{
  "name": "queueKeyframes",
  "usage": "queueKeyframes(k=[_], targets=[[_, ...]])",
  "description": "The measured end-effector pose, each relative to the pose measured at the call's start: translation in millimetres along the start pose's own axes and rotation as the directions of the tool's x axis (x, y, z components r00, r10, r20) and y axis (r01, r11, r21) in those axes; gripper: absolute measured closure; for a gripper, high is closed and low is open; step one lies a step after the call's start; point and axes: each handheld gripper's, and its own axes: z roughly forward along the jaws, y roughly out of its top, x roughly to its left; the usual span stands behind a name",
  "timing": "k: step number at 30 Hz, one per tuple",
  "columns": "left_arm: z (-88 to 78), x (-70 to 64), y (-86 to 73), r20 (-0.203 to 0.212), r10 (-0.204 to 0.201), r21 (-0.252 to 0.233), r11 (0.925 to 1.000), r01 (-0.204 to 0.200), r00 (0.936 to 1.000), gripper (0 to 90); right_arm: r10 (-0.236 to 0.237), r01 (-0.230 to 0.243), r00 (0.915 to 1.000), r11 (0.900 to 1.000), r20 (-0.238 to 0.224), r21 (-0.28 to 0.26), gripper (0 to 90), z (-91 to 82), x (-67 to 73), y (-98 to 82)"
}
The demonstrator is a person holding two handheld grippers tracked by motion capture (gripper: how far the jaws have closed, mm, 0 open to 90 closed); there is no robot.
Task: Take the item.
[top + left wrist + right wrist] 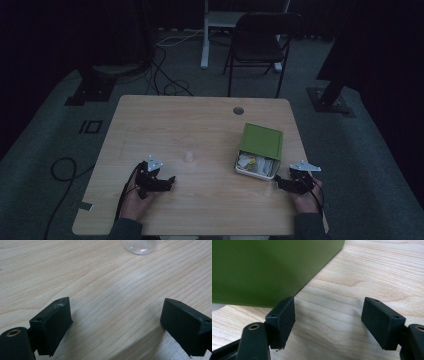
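Observation:
A green box [261,141] with a white open end full of small packets [252,163] lies on the right half of the wooden table [200,125]. My right gripper [278,183] rests just right of that open end, its jaws wide open over bare wood [328,315], the box's green side [262,267] close ahead to its left. A small clear cup [189,156] stands mid-table. My left gripper [171,180] lies at the front left, open and empty [116,320], with the clear cup's base [140,246] ahead of it.
A round cable hole [238,110] sits near the table's far edge. Behind the table stand a dark folding chair [260,42] and a white desk leg [205,35]. Cables [165,75] trail over the grey floor, and dark stand bases [92,87] flank the table.

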Motion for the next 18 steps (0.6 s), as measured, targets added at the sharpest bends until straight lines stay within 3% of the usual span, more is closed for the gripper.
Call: queueKeyframes(k=[10, 18], targets=[[0.0, 0.0, 0.0, 0.000, 0.000, 0.000, 1.0000, 0.000, 1.0000, 10.7, 0.007, -0.007, 0.9999, 1.000, 0.008, 0.011, 27.8, -0.7, 1.5, 1.0], [0.0, 0.0, 0.0, 0.000, 0.000, 0.000, 1.0000, 0.000, 1.0000, 10.7, 0.001, -0.002, 1.0000, 1.000, 0.008, 0.013, 33.6, -3.5, 4.9, 1.3]])
